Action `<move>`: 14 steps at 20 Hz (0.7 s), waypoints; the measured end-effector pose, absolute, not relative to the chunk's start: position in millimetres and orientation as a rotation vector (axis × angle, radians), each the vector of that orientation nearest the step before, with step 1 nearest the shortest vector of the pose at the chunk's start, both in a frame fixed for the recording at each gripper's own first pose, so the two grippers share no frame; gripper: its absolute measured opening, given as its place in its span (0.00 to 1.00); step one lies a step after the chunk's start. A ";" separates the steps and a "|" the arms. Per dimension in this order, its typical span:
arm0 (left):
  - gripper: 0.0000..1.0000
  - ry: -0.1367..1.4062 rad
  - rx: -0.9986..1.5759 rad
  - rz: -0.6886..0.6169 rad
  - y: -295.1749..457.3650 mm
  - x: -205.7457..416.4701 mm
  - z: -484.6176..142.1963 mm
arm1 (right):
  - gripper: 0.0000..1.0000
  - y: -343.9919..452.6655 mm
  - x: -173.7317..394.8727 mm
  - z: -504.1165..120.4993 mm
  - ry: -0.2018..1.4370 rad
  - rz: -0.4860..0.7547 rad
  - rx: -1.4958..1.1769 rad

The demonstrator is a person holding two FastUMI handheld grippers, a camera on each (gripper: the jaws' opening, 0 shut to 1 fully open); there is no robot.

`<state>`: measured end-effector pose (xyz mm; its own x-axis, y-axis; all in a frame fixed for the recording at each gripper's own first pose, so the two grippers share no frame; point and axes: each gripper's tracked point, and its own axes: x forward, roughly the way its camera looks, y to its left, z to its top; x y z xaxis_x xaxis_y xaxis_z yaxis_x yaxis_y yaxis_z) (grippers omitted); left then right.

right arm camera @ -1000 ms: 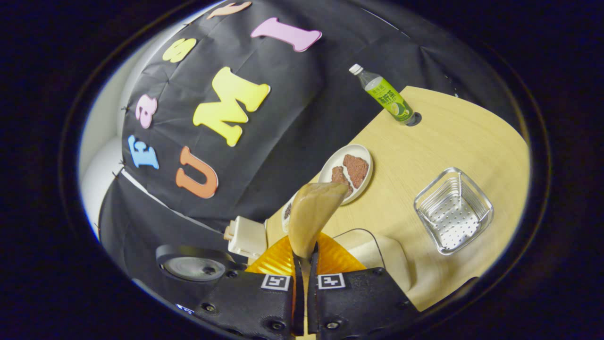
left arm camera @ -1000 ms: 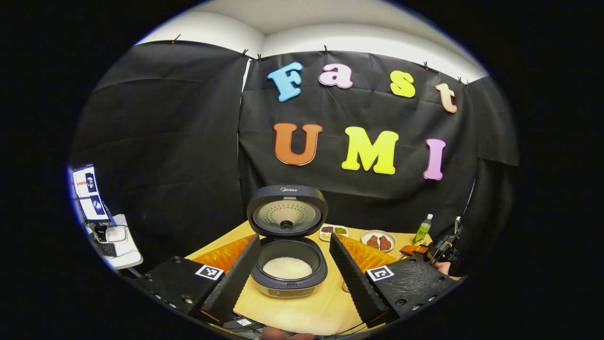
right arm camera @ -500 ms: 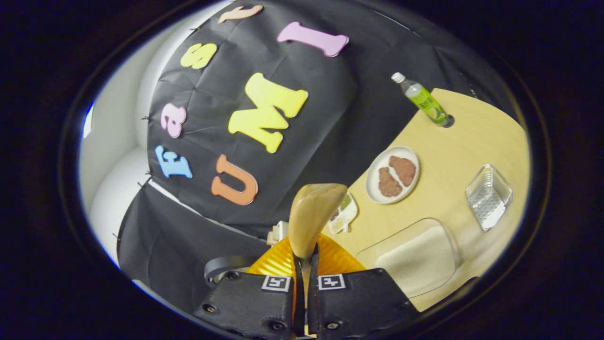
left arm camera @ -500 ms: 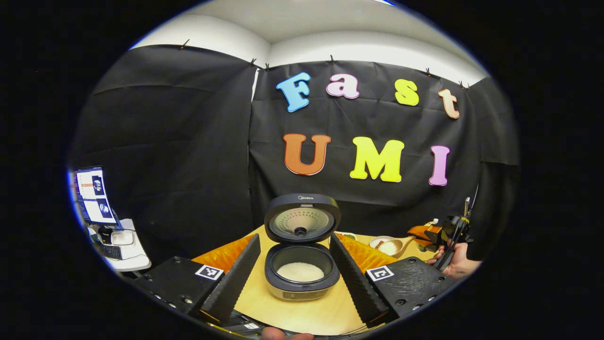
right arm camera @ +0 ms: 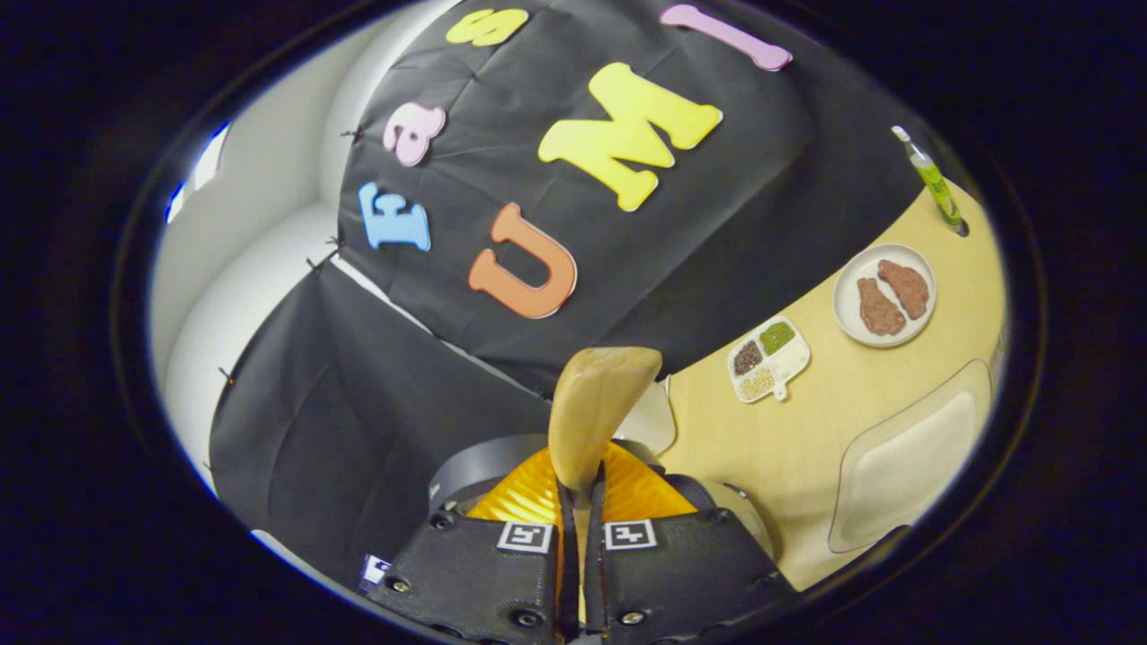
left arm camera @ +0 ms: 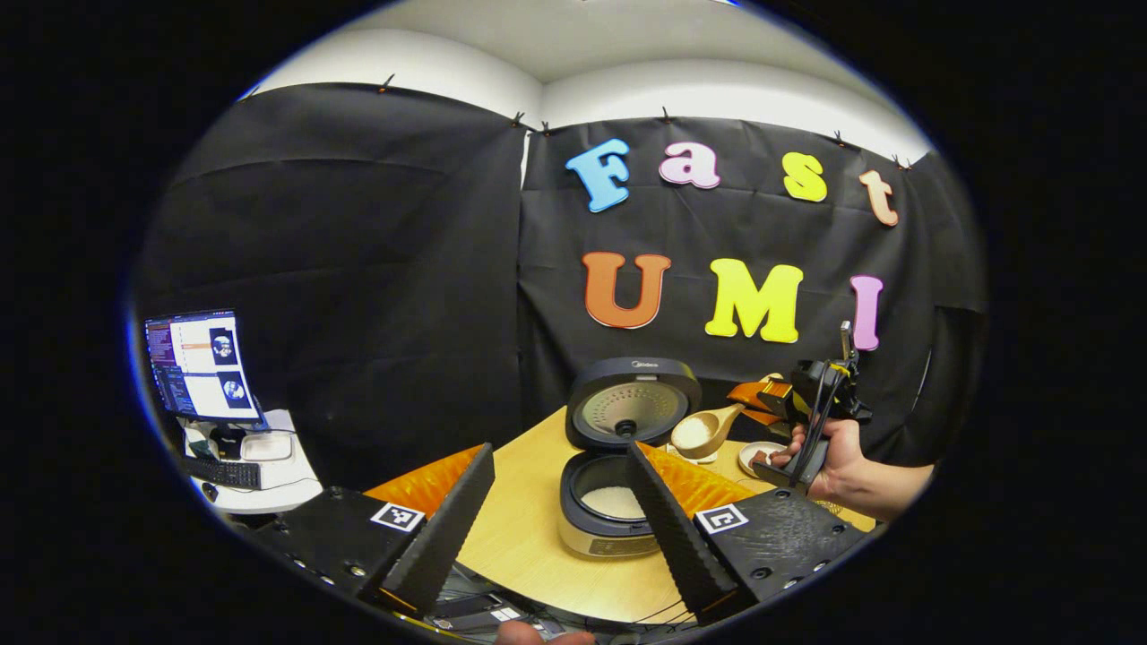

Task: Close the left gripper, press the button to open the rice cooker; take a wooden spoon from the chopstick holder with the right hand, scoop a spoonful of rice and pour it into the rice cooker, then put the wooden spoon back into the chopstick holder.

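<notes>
In the left gripper view, a laptop sits at nine o'clock on a small side stand, well apart from the work. The left tongs hang low at six o'clock with their two fingers spread wide apart and nothing between them, looking across the wooden surface. Between those fingers stands the rice cooker, its lid swung upright and white rice lying in the inner pot, so the button step looks done.

Just right of the lid, near three o'clock, the wooden spoon rides level with a heap of rice in its bowl. Its long axis runs roughly sideways, bowl toward the cooker and handle back into the right tongs, which a hand carries from a raised forearm. The spoon's bowl sits above and just beside the pot's right rim, not yet over the opening; I judge the coming move to be a short carry toward nine o'clock, then a roll of the wrist to tip the rice in.

In the right gripper view, the right tongs are clamped together on the spoon's handle, the bowl's underside pointing to twelve o'clock. A divided dish of grains, a plate of meat and a green bottle lie toward two o'clock.
</notes>
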<state>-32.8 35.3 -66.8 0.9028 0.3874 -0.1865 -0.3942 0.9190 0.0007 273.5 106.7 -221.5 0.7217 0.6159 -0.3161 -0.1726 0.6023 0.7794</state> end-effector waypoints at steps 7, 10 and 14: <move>0.95 0.204 -0.053 0.500 64.0 -54.1 -77.5 | 0.08 144.1 267.8 -240.9 0.567 0.520 0.500; 0.95 0.205 -0.063 0.525 71.5 -59.9 -76.9 | 0.08 152.8 264.7 -232.7 0.517 0.542 0.384; 0.95 0.204 -0.071 0.528 74.0 -61.8 -79.5 | 0.08 163.3 253.4 -219.0 0.433 0.595 0.236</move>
